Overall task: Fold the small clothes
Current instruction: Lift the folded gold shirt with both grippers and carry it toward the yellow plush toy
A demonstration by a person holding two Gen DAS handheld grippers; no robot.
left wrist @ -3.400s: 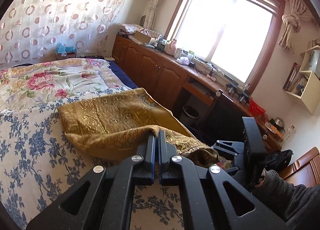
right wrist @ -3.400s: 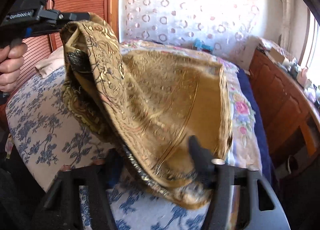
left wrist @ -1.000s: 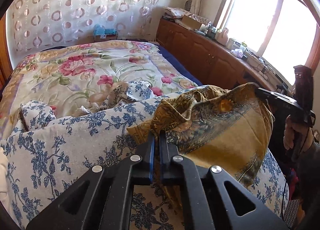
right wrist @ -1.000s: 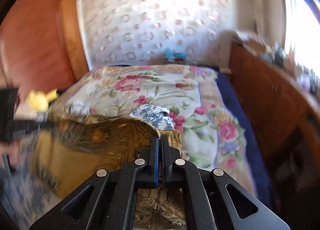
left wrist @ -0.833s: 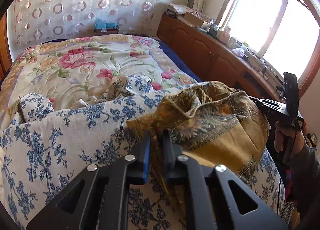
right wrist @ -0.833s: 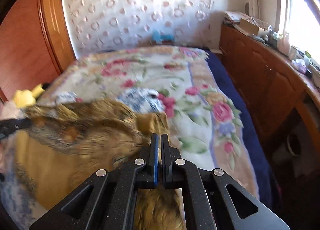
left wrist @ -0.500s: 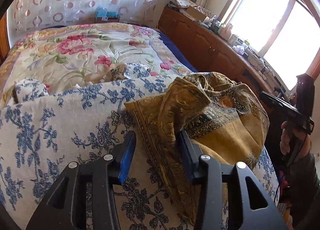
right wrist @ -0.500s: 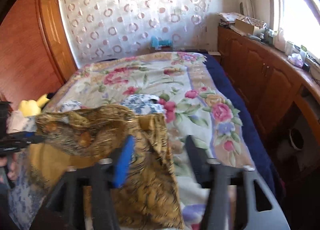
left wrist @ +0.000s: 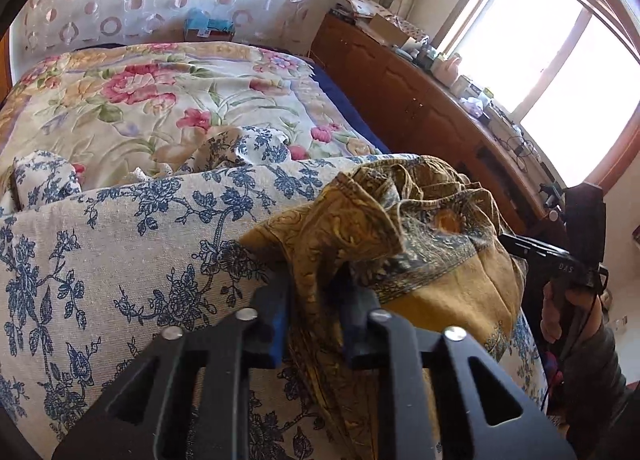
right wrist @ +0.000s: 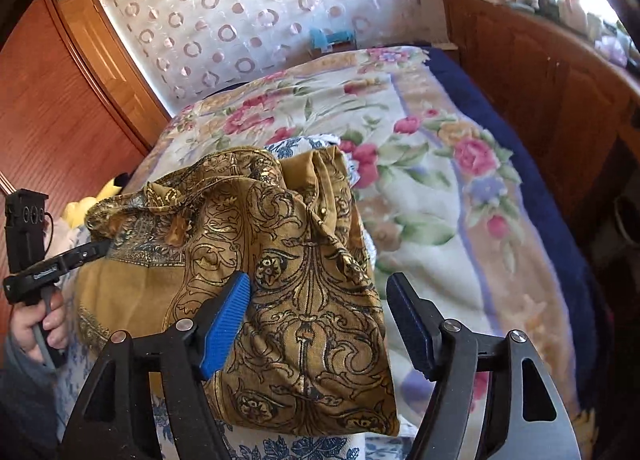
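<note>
Gold paisley cloth, one small garment (right wrist: 296, 284), lies bunched on the blue-flowered sheet (left wrist: 120, 244) at the near end of the bed (right wrist: 432, 163), loosely doubled over itself but far from flat. By the look of it the first fold has just been laid down and a fresh hold is being taken. The left gripper (left wrist: 316, 312) has its jaws nearly together, just now closing, with a ridge of the garment's near edge caught between them. The right gripper (right wrist: 320, 316) stands wide, its jaws just now opening; cloth lies below and between them, but neither pad presses on it, so it holds nothing.

The next move seems to call for the right gripper to pick up a corner or hem on its side, so that the two can draw the bundle taut and square it before folding again; the rumpled top layer would need smoothing.

Counted: two grippers, two hands (right wrist: 36, 328) on their handles, one gold garment, and one small blue-and-white piece (left wrist: 248, 147) lying crumpled farther up the bed on the rose-patterned quilt (left wrist: 160, 99).
</note>
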